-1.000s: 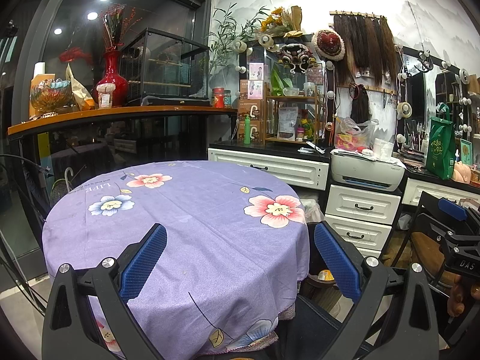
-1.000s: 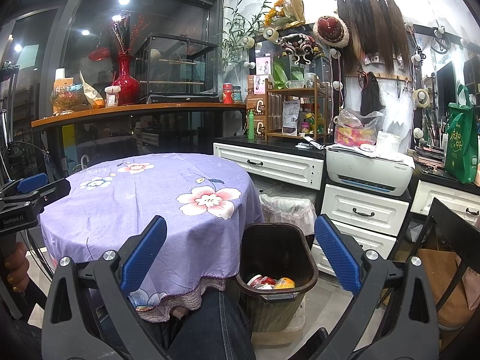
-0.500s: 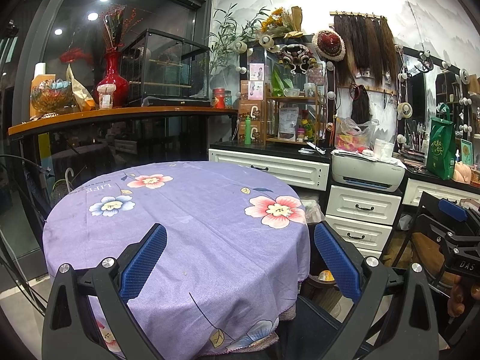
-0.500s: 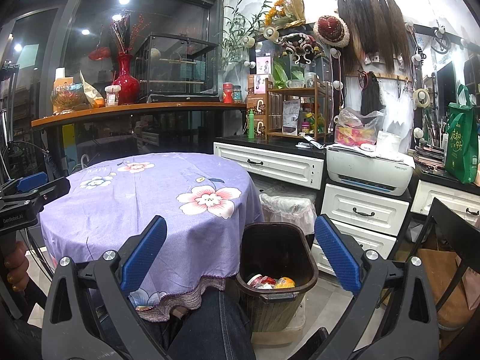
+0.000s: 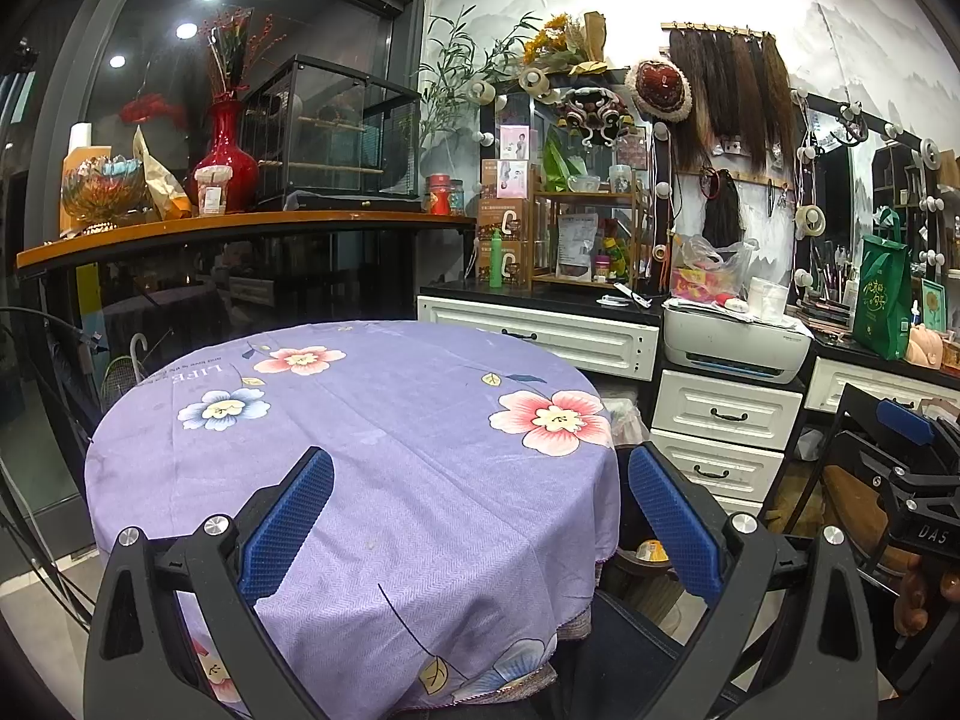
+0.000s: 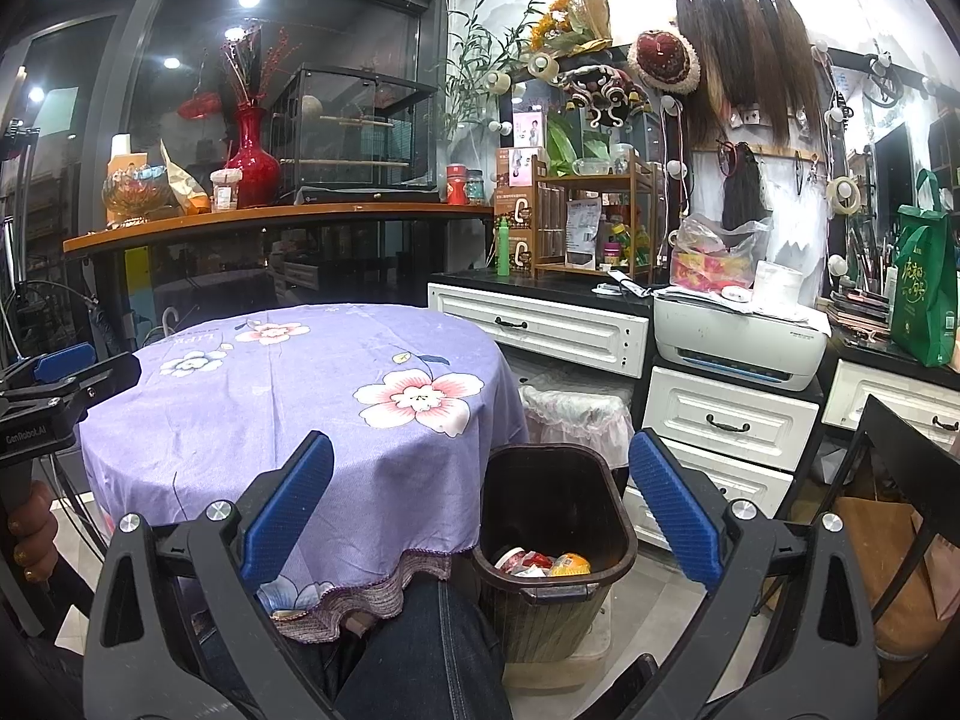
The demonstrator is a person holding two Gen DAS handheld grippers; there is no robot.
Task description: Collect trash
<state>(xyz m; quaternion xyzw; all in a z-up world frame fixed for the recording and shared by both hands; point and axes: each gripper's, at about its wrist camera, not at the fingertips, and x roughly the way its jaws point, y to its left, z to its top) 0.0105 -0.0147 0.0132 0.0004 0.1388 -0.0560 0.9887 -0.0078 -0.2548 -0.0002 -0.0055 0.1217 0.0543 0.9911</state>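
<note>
Two tools in view, left tool (image 5: pixel 480 453) and right tool (image 6: pixel 480 450), each spread wide, with nothing between the blue pads.

Compared with one second ago and half a second ago, almost no change: same pose for both tools, same framing, only a very slight drift in the left view. Probably a pause, or the end of the collecting. No loose trash to see on the tabletop (image 5: pixel 390 420), so likely nothing left to pick up there.

From the right wrist: brown bin (image 6: pixel 552 498) on the floor, just beside the tabletop and near a knee (image 6: pixel 432 648), with trash (image 6: pixel 543 564) at its bottom, red and white wrappers and something orange. Behind it, a second bin (image 6: pixel 576 414) with a pale liner. At the left edge, a hand (image 6: pixel 30 534) on the handle of the left tool.

From the left wrist: bin almost hidden behind the cloth edge and the right finger, only an orange bit of the content showing. In exchange, nearly the whole flowered cloth top visible. Impossible to tell whether more trash waits on the floor beyond the tabletop.
</note>
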